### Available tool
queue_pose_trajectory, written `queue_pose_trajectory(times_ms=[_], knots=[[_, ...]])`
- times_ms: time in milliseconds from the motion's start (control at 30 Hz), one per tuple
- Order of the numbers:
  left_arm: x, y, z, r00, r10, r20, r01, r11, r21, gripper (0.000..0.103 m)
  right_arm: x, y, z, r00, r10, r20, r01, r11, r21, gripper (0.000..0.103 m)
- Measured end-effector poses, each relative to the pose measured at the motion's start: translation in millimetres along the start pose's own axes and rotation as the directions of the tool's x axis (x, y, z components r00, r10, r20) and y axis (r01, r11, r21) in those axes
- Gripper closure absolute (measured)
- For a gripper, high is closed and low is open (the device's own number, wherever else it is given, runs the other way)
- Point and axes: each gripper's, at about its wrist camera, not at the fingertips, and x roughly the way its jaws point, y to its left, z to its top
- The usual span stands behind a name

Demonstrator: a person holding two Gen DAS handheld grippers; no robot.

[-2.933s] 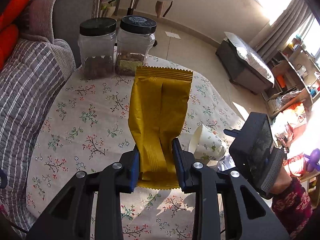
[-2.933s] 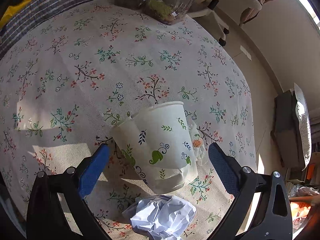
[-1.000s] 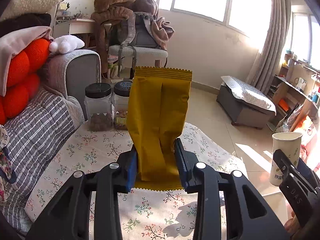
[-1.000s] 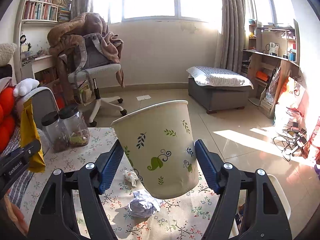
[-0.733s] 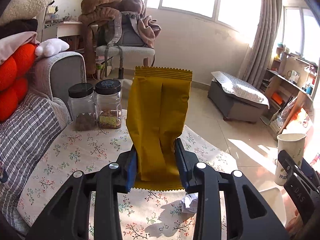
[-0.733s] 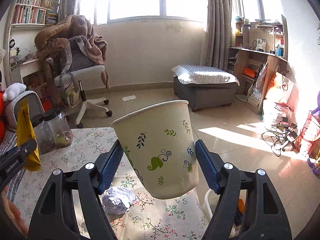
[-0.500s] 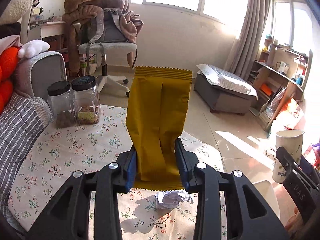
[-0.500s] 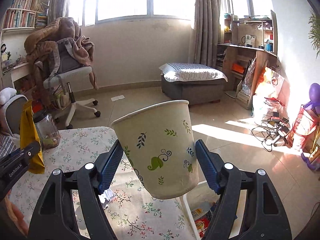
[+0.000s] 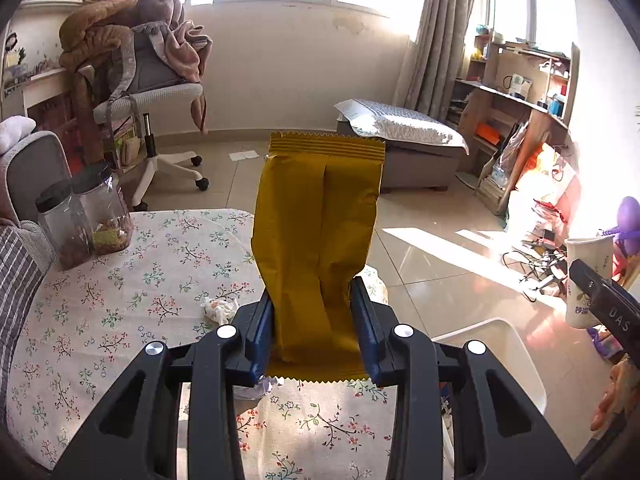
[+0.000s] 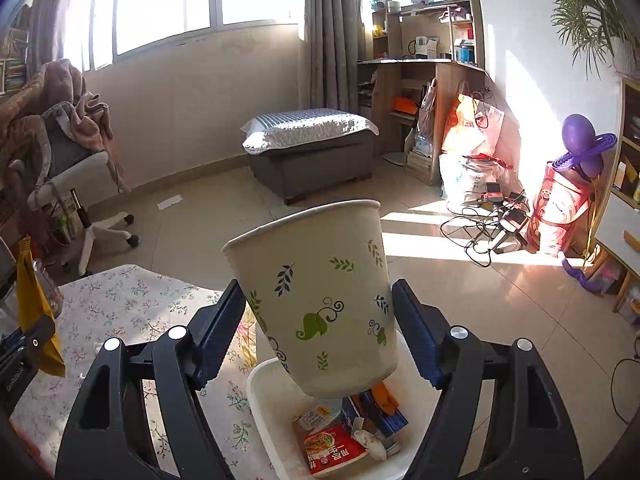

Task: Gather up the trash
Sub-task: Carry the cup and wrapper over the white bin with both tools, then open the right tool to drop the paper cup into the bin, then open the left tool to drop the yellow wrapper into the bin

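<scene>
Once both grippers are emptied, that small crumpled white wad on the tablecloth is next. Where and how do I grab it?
Take the small crumpled wad across its bunched middle, coming down from above with the fingers either side. It lies low on the floral tablecloth with no handle or edge, so a side approach would probably just push it. For now the left gripper grips the yellow wrapper.

Both wrist cams close, angled down over table; shared: table, bin.
</scene>
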Motion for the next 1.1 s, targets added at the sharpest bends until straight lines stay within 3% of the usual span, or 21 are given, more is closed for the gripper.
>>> queue_pose_trajectory(times_ms=[200, 433, 533, 900, 1000, 1067, 1100], knots=[[4.6, -43.4, -4.0, 0.998, -0.056, -0.017, 0.057, 0.998, 0.034, 0.066, 12.2, -32.4, -4.9, 0.995, -0.073, -0.071, 0.074, 0.997, 0.020, 0.030], [17.9, -92.1, -17.9, 0.990, -0.114, -0.078, 0.119, 0.991, 0.063, 0.066, 30.1, -58.2, -16.6, 0.971, -0.146, -0.187, 0.146, 0.989, -0.013, 0.024], [24.4, -110.0, -24.4, 0.984, -0.140, -0.107, 0.146, 0.988, 0.053, 0.065, 22.0, -71.3, -12.6, 0.973, -0.163, -0.163, 0.170, 0.985, 0.031, 0.016], [51.6, -154.2, -53.0, 0.953, -0.202, -0.225, 0.194, 0.979, -0.058, 0.060, 9.6, -106.7, -6.3, 0.980, -0.173, -0.094, 0.187, 0.968, 0.169, 0.012], [55.6, -159.6, -56.9, 0.944, -0.213, -0.253, 0.207, 0.977, -0.053, 0.053, 8.8, -109.6, -7.0, 0.979, -0.181, -0.092, 0.194, 0.965, 0.176, 0.012], [57.5, -161.0, -58.9, 0.941, -0.204, -0.270, 0.201, 0.979, -0.041, 0.038, 9.1, -109.4, -7.8, 0.979, -0.180, -0.093, 0.194, 0.965, 0.177, 0.012], [57.4, -159.4, -59.5, 0.941, -0.200, -0.274, 0.196, 0.980, -0.043, 0.035, 9.2, -108.6, -7.9, 0.980, -0.177, -0.095, 0.192, 0.966, 0.176, 0.012]])
